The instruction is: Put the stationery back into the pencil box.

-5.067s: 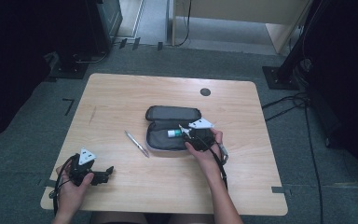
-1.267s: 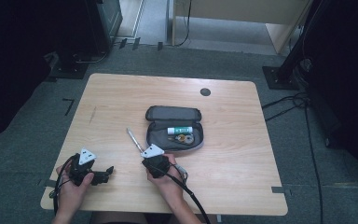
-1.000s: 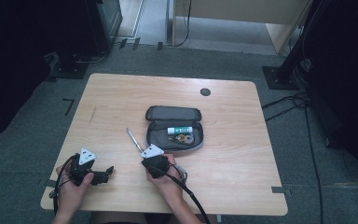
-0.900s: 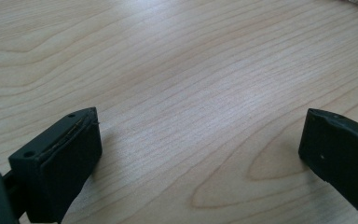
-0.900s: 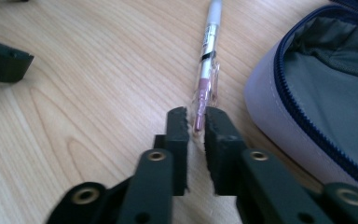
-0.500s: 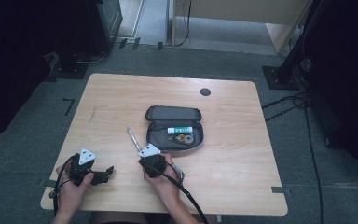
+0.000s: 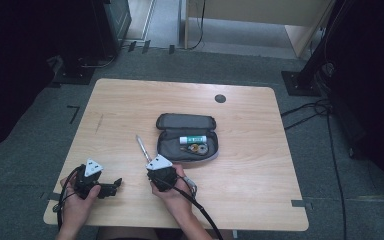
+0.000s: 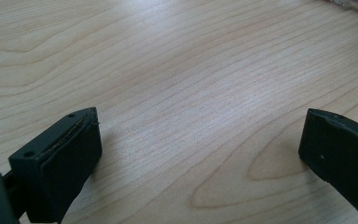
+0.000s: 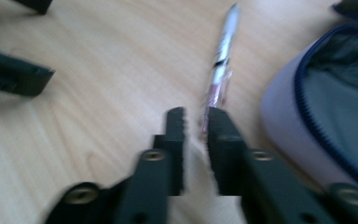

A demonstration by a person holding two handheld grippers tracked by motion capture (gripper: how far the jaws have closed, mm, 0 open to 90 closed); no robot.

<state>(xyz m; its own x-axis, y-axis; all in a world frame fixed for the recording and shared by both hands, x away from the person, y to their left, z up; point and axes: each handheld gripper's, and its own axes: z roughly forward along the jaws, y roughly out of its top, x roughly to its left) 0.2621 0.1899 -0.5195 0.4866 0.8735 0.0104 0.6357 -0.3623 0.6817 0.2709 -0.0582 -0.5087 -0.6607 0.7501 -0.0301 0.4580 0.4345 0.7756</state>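
My right gripper [image 9: 196, 123] sits low over the table [image 7: 130, 105] with its jaws nearly together, a narrow gap between them and nothing caught in it. Just past their tips lies the pen [image 9: 221, 65], its long axis running away from me, far tip toward the table's far left. My left gripper [image 8: 200, 144] rests wide open and empty. Beyond, right of the pen, lies the open case [image 7: 166, 145].
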